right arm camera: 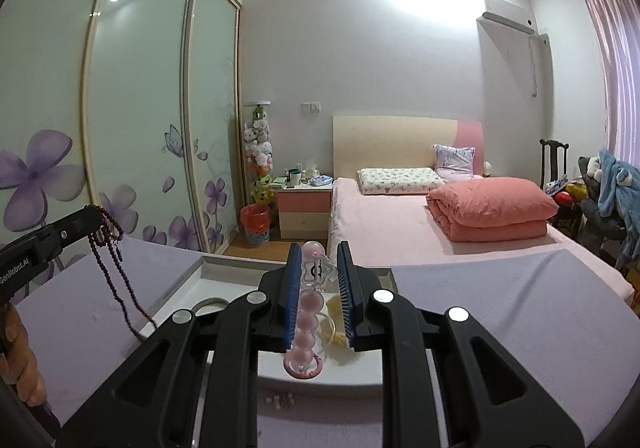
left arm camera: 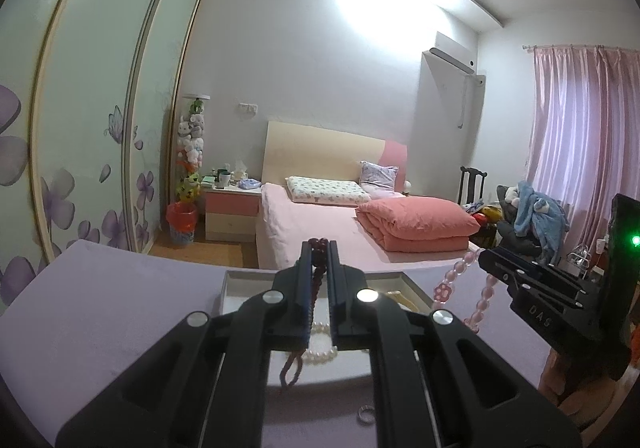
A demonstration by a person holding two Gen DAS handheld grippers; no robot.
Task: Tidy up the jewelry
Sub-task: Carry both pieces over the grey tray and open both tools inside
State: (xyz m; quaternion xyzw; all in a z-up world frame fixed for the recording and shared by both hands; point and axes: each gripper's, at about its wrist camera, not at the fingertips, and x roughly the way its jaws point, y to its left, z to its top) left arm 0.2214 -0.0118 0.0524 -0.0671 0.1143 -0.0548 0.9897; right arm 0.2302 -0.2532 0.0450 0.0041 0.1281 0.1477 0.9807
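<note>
My left gripper (left arm camera: 319,248) is shut on a dark red bead string (left arm camera: 318,276) that hangs down over a white open box (left arm camera: 240,284); the string also shows in the right wrist view (right arm camera: 110,248), dangling from the left gripper (right arm camera: 96,213). My right gripper (right arm camera: 319,252) is shut on a pink bead bracelet (right arm camera: 306,312) with a clear flower charm, held above the box (right arm camera: 192,280). The bracelet also shows in the left wrist view (left arm camera: 460,280), under the right gripper (left arm camera: 486,260). A white pearl strand (left arm camera: 320,352) lies in the box.
The box stands on a lilac cloth-covered surface (left arm camera: 120,308). A small metal ring (left arm camera: 366,415) and tiny pink beads (right arm camera: 282,402) lie on the cloth in front of the box. A yellowish item (right arm camera: 340,332) lies inside the box. A bed (right arm camera: 400,232) stands beyond.
</note>
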